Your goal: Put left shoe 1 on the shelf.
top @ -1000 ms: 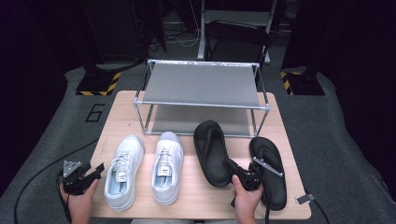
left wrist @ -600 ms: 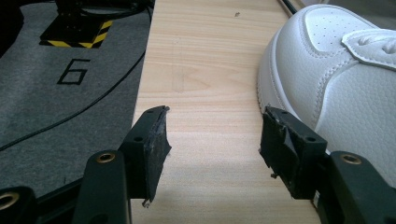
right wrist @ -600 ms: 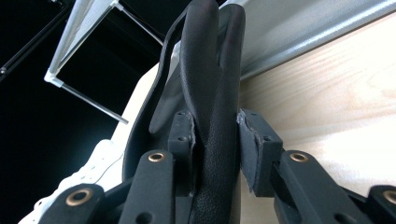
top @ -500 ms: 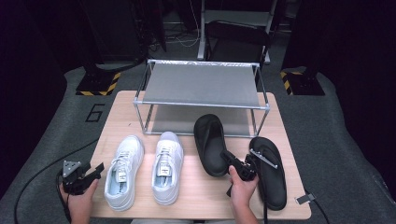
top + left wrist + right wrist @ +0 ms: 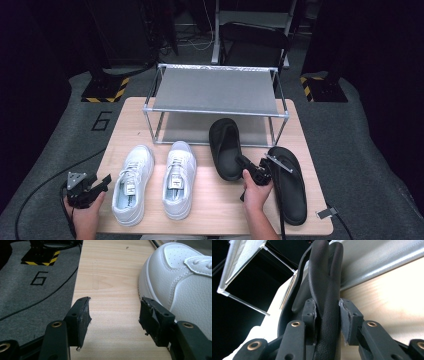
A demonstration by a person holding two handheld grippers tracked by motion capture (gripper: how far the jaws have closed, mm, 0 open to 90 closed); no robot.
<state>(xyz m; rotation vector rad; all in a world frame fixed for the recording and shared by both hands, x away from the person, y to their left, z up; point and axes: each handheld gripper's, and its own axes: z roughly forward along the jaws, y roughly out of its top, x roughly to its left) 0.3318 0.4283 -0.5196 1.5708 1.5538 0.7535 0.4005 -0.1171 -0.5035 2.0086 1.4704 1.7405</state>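
Observation:
A black sandal (image 5: 226,145) lies on the table with its toe under the rack (image 5: 215,90). My right gripper (image 5: 256,172) is shut on its near right edge. In the right gripper view the jaws (image 5: 327,312) pinch the sandal's black rim (image 5: 325,272) from both sides, with the rack's lower shelf (image 5: 382,260) just beyond. A second black sandal (image 5: 289,187) lies flat just right of that gripper. Two white sneakers (image 5: 131,182) (image 5: 178,177) stand side by side at the middle left. My left gripper (image 5: 95,186) rests open at the table's left front edge, beside the left sneaker (image 5: 185,285).
The two-level metal rack with grey fabric shelves stands at the back of the wooden table (image 5: 220,210). Grey floor with a painted number 6 (image 5: 40,280) and a cable lies left of the table. A small clip (image 5: 325,213) sits at the table's right front corner.
My right gripper has moved away from the person and slightly left, pushing the held sandal farther toward the rack. The left gripper, the sneakers and the other sandal have stayed put.

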